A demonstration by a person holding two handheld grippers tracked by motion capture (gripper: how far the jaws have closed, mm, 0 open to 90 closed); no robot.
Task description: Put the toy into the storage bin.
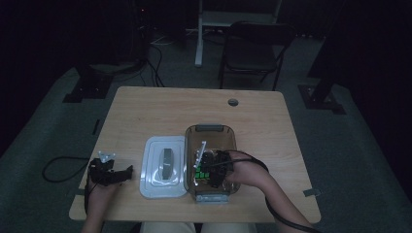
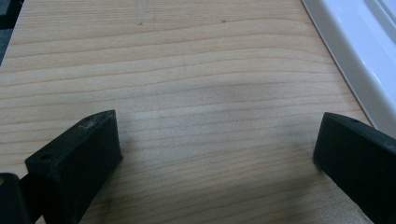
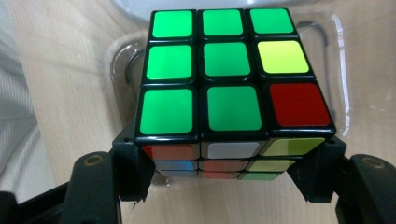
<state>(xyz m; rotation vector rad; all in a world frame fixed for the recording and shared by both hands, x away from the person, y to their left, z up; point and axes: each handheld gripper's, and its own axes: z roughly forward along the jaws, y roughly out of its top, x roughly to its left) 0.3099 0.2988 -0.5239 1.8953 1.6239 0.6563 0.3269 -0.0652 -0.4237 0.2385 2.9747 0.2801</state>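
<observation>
Green squares are covering most of the cube (image 3: 233, 74) top face in the right gripper view, with one yellow and one red square along its 3 o'clock edge, and the right gripper (image 3: 229, 161) is pinching that cube by its two opposite sides, jaws pressing flat against them. Seen from the high view, the right gripper (image 1: 210, 170) is reaching into the box (image 1: 228, 133), a clear brownish tub sitting right of centre on the worktop (image 1: 194, 107), and the cube (image 1: 201, 175) is showing as small green spots inside the box toward its 6 o'clock end; whether it is resting on the box floor I cannot tell. Directly at 9 o'clock from the box, the white lid (image 1: 164, 167) is lying flat with its grey handle up, its edge running just beside the box. Farther toward 9 o'clock, well apart from the lid, the left gripper (image 1: 124, 174) is resting low near the worktop's near edge. Its own view is showing its jaws spread wide over bare wood, with nothing between them, and the lid (image 2: 355, 56) rim is crossing the corner at 2 o'clock.
</observation>
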